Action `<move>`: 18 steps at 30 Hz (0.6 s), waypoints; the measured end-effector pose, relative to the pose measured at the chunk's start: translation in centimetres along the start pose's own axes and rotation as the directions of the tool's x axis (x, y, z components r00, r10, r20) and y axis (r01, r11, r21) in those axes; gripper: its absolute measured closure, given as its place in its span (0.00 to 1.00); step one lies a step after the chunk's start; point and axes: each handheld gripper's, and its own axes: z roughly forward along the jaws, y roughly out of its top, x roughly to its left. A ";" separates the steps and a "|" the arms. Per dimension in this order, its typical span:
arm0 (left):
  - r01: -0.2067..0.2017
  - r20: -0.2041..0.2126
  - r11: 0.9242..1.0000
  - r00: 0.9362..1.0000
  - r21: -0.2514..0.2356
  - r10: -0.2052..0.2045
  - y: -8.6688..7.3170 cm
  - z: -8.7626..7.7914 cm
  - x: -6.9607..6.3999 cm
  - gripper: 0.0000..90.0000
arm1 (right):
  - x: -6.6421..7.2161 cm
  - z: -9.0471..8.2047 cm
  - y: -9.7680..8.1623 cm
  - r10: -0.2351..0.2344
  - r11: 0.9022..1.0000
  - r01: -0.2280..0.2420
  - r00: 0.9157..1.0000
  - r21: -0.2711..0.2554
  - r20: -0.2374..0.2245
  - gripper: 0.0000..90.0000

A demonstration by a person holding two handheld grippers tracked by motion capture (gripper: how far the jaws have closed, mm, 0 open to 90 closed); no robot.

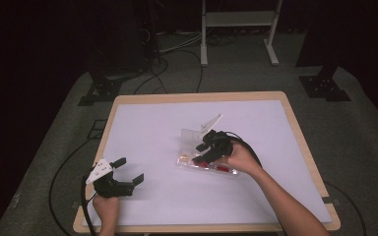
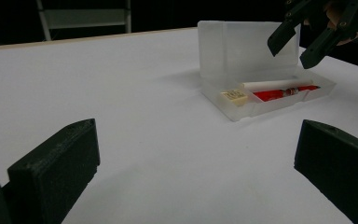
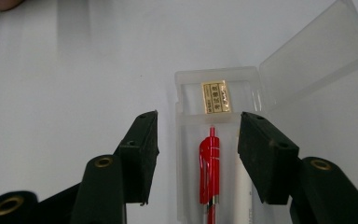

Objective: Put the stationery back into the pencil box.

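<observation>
Two parted jaws of the right gripper (image 3: 198, 156) straddled a red pen (image 3: 209, 172) in the open clear case (image 3: 186, 140), gripping nothing.

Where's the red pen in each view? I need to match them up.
High view: red pen in the clear case, right of centre, under the right gripper.
Left gripper view: upper right.
Right gripper view: bottom centre, below open jaws.
Shared landmark: the raised lid.

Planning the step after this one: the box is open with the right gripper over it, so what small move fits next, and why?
Probably lift the right gripper clear: its jaws stand open and empty above the red pen, which lies in the clear box, whose lid is up.
</observation>
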 end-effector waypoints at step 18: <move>0.006 -0.004 1.000 1.000 0.002 -0.006 0.0 0.0 0.0 0.00 | -0.2 -1.5 -1.2 0.016 0.999 -0.016 1.000 -0.034 -0.001 0.50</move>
